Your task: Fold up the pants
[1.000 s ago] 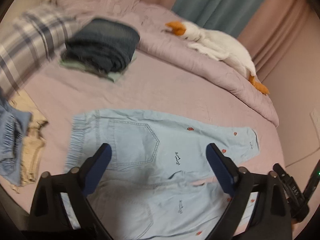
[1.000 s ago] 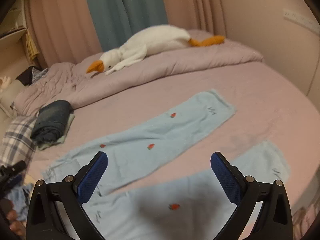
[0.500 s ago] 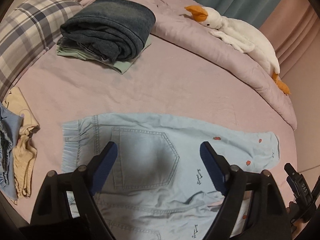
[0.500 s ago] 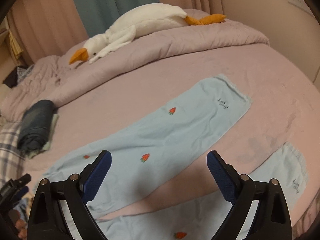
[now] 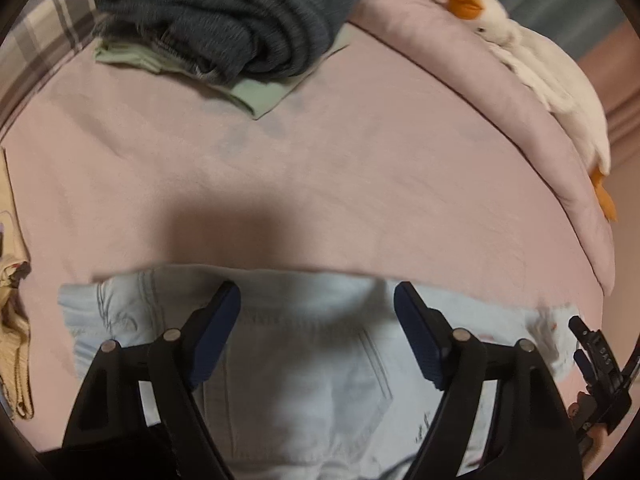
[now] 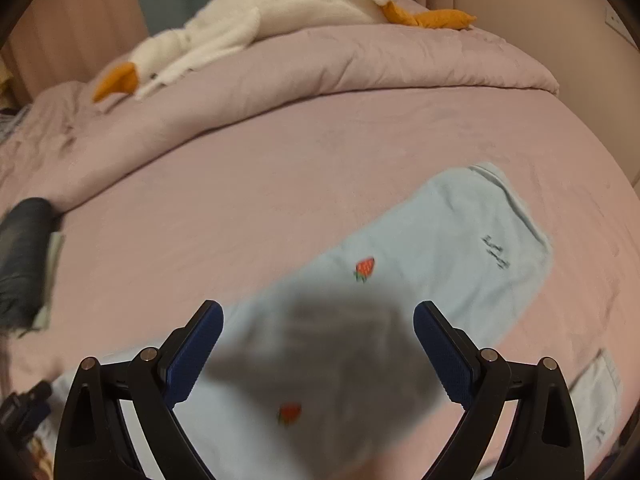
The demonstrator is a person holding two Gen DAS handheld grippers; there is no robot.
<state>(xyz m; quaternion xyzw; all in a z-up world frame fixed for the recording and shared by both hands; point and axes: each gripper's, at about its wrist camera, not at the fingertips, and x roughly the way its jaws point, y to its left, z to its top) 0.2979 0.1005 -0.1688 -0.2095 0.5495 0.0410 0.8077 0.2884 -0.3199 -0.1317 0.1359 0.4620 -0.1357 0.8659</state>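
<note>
The pants (image 5: 304,364) lie flat on the bed (image 5: 320,168). My left tool (image 5: 317,306), its jaws just closing yet empty, sees waistband and pocket; my right tool (image 6: 318,322), released, sees a strawberry leg. The goose (image 6: 256,20) lies far.

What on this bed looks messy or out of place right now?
Nothing is spilled or damaged. The light blue pants lie flat but unfolded, legs splayed apart on the pink sheet. A beige garment sits crumpled at the left edge, unlike the neatly folded pile behind.
</note>
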